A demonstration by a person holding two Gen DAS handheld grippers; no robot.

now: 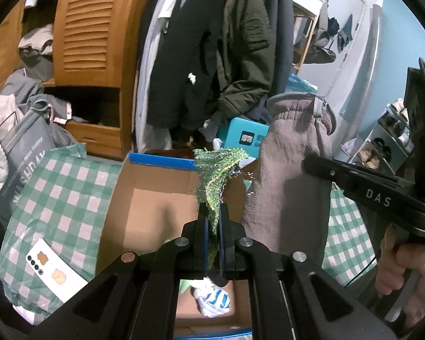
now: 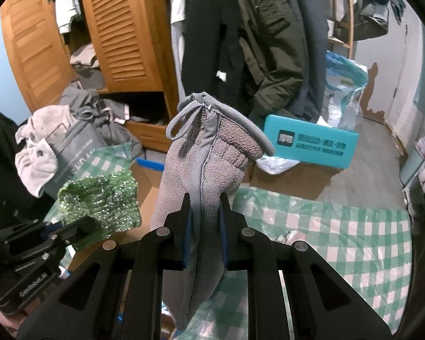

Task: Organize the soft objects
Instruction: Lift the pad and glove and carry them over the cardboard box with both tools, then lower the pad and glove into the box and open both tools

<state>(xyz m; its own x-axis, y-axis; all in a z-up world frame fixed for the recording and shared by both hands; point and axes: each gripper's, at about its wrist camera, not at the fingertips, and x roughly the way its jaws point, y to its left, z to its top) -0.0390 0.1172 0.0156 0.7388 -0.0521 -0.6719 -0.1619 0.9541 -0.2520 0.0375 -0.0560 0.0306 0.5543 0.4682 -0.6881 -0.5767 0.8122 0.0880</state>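
My left gripper (image 1: 212, 212) is shut on a sparkly green scrub cloth (image 1: 215, 170) and holds it above an open cardboard box (image 1: 144, 206). The cloth also shows in the right wrist view (image 2: 99, 201), at the left, in the left gripper (image 2: 79, 226). My right gripper (image 2: 204, 204) is shut on a grey fleece mitt (image 2: 206, 164) with a grey hem and hanging loop. In the left wrist view the mitt (image 1: 291, 175) hangs upright just right of the green cloth, with the right gripper (image 1: 311, 164) on it. A white and blue cloth (image 1: 212, 297) lies in the box.
A green-checked bag (image 1: 59, 198) with a white phone (image 1: 56, 269) on it lies left of the box; checked fabric (image 2: 325, 240) also spreads to the right. A grey laundry bag (image 1: 25, 147), a teal box (image 2: 308, 147), a wooden wardrobe (image 1: 93, 42) and hanging coats (image 1: 212, 51) stand behind.
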